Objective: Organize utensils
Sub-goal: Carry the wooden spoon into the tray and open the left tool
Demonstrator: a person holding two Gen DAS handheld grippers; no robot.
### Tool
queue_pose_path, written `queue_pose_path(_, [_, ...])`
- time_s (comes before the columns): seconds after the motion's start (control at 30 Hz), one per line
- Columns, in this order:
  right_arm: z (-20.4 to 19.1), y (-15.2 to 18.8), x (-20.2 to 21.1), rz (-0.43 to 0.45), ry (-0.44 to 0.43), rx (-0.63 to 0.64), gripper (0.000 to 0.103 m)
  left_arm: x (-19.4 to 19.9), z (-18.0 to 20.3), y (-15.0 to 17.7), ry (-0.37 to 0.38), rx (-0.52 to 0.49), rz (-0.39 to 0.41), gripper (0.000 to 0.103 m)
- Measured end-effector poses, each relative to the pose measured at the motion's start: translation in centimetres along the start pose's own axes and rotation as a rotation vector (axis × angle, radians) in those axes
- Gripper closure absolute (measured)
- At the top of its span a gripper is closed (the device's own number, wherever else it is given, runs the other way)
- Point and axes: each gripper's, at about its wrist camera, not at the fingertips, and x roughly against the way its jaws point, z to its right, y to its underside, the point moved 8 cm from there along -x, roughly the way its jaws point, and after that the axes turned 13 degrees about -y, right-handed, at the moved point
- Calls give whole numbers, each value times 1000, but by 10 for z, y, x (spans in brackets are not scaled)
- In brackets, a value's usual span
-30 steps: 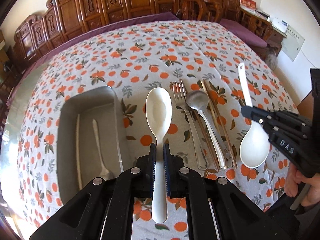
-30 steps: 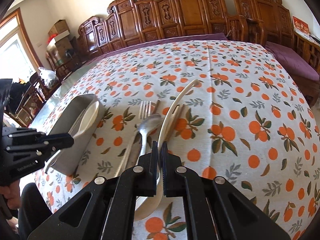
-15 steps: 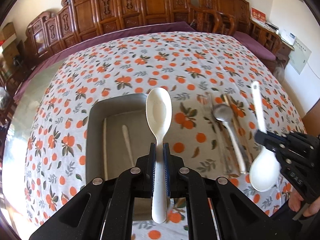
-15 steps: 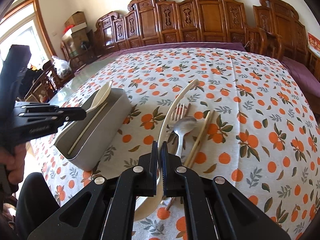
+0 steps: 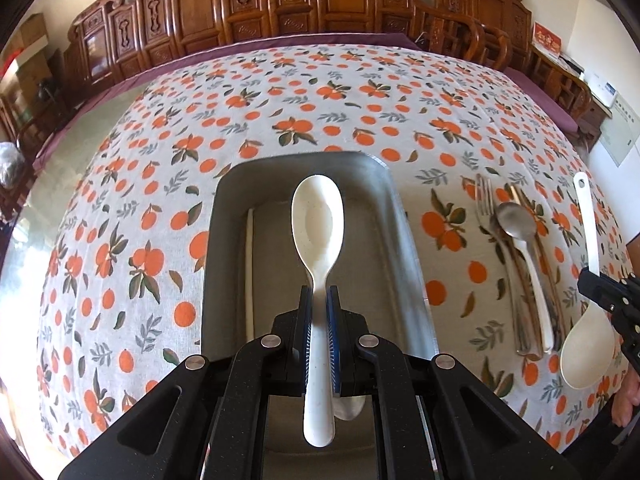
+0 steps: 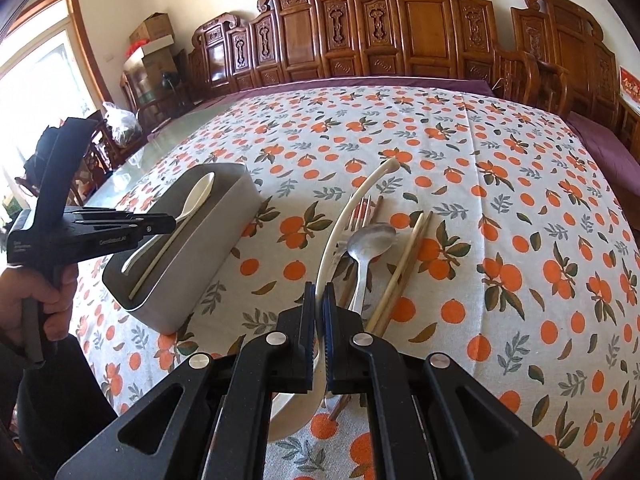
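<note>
My left gripper (image 5: 319, 294) is shut on a cream spoon (image 5: 318, 220) and holds it level above the grey metal tray (image 5: 384, 184), bowl pointing away. The tray (image 6: 224, 216) holds a cream chopstick (image 5: 250, 264) and a metal spoon mostly hidden under my gripper. My right gripper (image 6: 319, 292) is shut on a large white ladle spoon (image 6: 352, 208), handle pointing away, above the utensil pile. On the cloth lie a metal fork (image 5: 486, 208), a metal spoon (image 6: 370, 240) and chopsticks (image 6: 404, 268).
The table wears a white cloth with orange fruit print (image 5: 320, 92). Carved wooden chairs (image 6: 400, 28) line the far side. The left gripper (image 6: 92, 232) shows in the right wrist view over the tray; the right gripper (image 5: 616, 300) shows at the left wrist view's right edge.
My left gripper carried the cream spoon leftward from above the bare cloth to above the tray. My right gripper rose slightly with the ladle spoon over the utensil pile.
</note>
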Motion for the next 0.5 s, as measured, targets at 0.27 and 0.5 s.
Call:
queue_pose_path(0.27, [-9,6,-11,-34,2,22,98,-12,-7,7,15,10,-9,96])
queue_pose_path(0.5, [-16,10,-20,-56,-1,25,98,-7,-11,11,20,10,16,95])
